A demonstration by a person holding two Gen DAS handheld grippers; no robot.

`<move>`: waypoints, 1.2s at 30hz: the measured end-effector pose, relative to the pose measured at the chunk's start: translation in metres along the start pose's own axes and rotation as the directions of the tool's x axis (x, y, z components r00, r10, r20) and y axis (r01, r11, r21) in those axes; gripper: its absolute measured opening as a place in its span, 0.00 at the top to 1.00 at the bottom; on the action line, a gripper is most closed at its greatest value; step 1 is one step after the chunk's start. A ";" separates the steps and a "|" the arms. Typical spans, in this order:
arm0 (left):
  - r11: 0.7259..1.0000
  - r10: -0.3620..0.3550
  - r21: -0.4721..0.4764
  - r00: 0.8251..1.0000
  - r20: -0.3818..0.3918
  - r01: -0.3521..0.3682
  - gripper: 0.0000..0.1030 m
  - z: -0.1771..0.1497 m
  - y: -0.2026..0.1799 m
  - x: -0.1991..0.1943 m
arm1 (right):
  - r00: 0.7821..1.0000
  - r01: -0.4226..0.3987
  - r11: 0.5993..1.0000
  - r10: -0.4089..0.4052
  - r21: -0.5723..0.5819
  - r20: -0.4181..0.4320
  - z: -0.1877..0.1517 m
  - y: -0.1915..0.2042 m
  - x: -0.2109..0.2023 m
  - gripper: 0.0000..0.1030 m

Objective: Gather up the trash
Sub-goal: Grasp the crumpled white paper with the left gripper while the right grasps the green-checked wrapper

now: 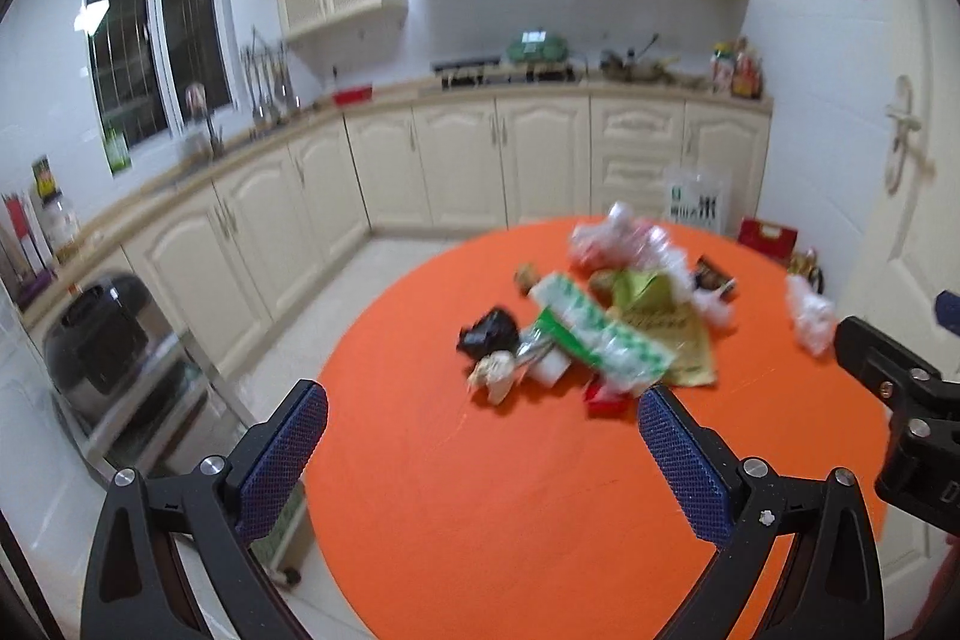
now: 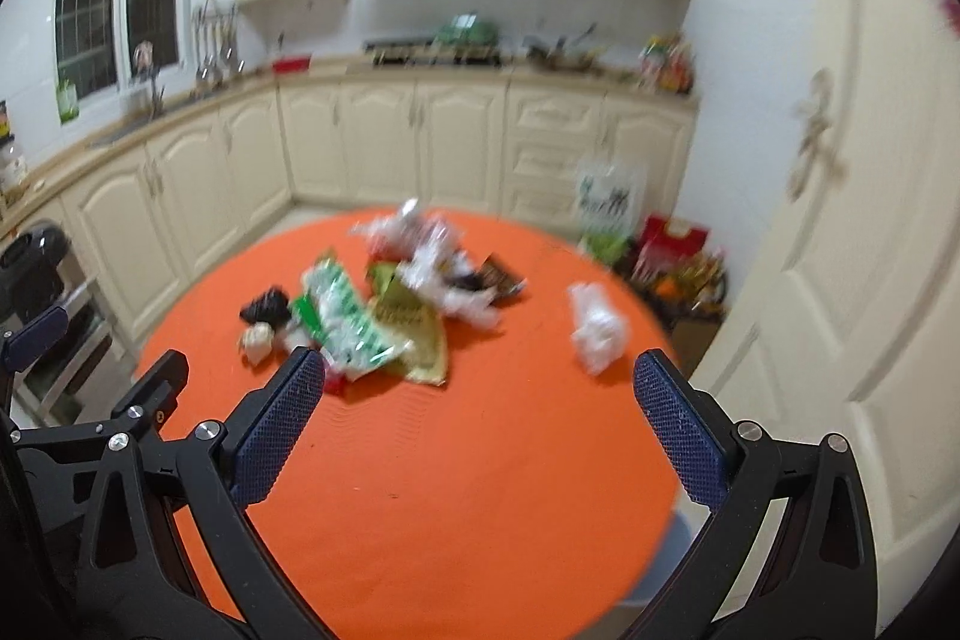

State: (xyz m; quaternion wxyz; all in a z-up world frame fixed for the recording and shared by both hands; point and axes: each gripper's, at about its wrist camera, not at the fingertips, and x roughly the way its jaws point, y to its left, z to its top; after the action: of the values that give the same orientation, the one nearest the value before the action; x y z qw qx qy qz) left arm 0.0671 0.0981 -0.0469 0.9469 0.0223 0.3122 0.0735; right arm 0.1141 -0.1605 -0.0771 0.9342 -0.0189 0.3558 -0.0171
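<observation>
**Orange table, trash heaped mid-frame**

Blue-padded fingers [image 1: 282, 460] of your left gripper [image 1: 483, 415] are spread wide and hold nothing; your right gripper [image 2: 477, 379] is just as wide and bare. Both hover above the near part of the orange table [image 2: 468, 490]. Beyond the tips, around frame centre, lies the trash pile [image 1: 594, 322], blurred: a green-white wrapper [image 2: 342, 316], a black scrap [image 1: 489, 331], clear plastic. One white bag [image 2: 597, 328] sits apart at the right. Cream cabinets [image 1: 456, 160] fill the upper frame.
</observation>
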 end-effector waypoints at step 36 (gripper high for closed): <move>0.982 -0.131 -0.168 0.960 -0.246 0.091 0.04 0.068 0.096 0.213 | 0.947 -0.198 0.978 0.173 -0.070 -0.269 0.007 0.056 0.173 0.38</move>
State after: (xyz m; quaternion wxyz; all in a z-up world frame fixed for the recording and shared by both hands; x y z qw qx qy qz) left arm 0.2648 0.2263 -0.1087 0.9001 -0.0786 0.4260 0.0467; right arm 0.2490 -0.1127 -0.1897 0.8745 -0.0280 0.4766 0.0857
